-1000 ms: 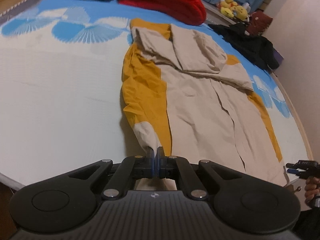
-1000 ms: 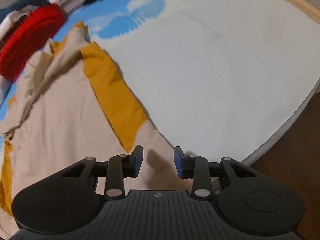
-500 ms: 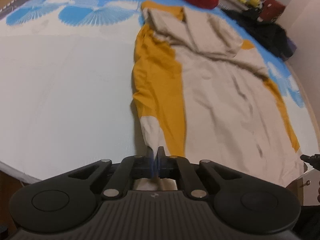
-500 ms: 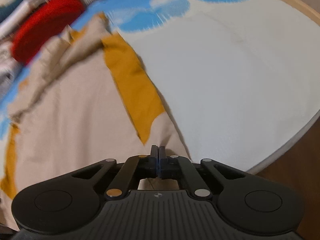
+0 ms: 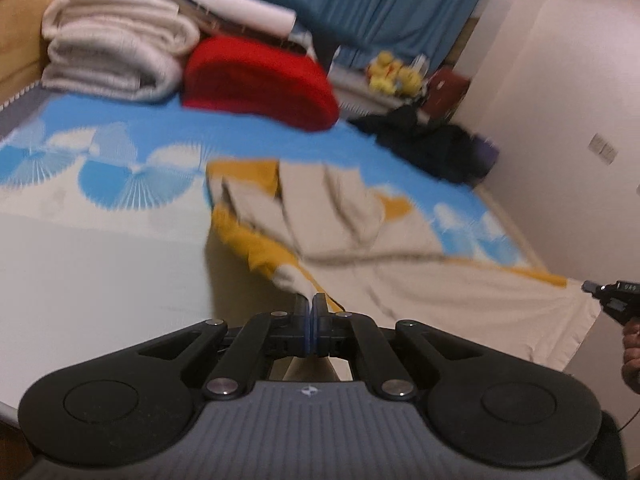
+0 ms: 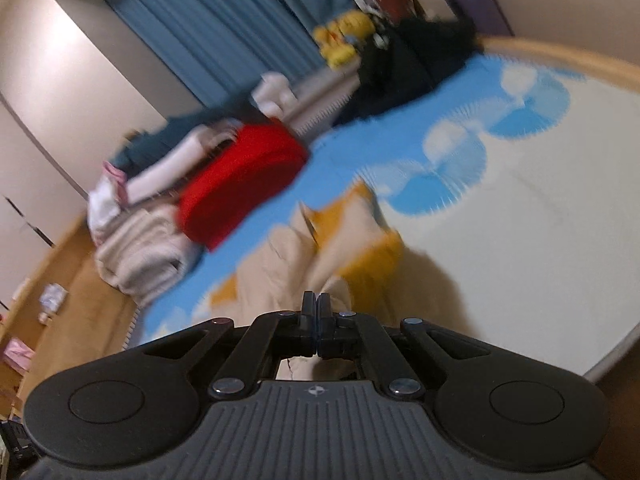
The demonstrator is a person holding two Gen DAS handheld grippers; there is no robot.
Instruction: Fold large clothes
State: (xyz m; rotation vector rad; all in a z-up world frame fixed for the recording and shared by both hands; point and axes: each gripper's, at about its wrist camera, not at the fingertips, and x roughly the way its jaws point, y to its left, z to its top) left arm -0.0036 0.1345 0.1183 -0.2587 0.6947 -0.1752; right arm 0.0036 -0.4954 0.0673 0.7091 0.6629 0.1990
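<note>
1. Because each pair of tongs pinches one bottom corner of the beige-and-mustard garment (image 5: 400, 240), its near hem hangs off the bed (image 5: 80, 272) between them while the collar end lies on the bedding well ahead of the fingertips.
2. Closed tight on a beige corner, the left gripper (image 5: 311, 312) has no gap between its jaws; cloth rises out of the fingertips and also shows below them, so the grip looks deep enough to hold, I judge.
3. Likewise clamped, the right gripper (image 6: 316, 312) has beige fabric bunched just ahead of its tips and behind them. In the left wrist view it appears far to the right of the left tongs, at the opposite hem corner (image 5: 588, 300), with cloth stretched between the two.
4. Holding both corners apart keeps the hem taut, which I take as preparation for carrying the bottom edge forward over the body toward the collar.
5. Both views are blurred, so finer creases cannot be read.
6. Beyond the garment, well ahead of both tongs, sit a red folded blanket (image 5: 260, 80), a stack of pale folded bedding (image 5: 112, 52) to its left, and dark clothes (image 5: 428, 144) ahead and right by the wall, all apart from the fold's path.
</note>
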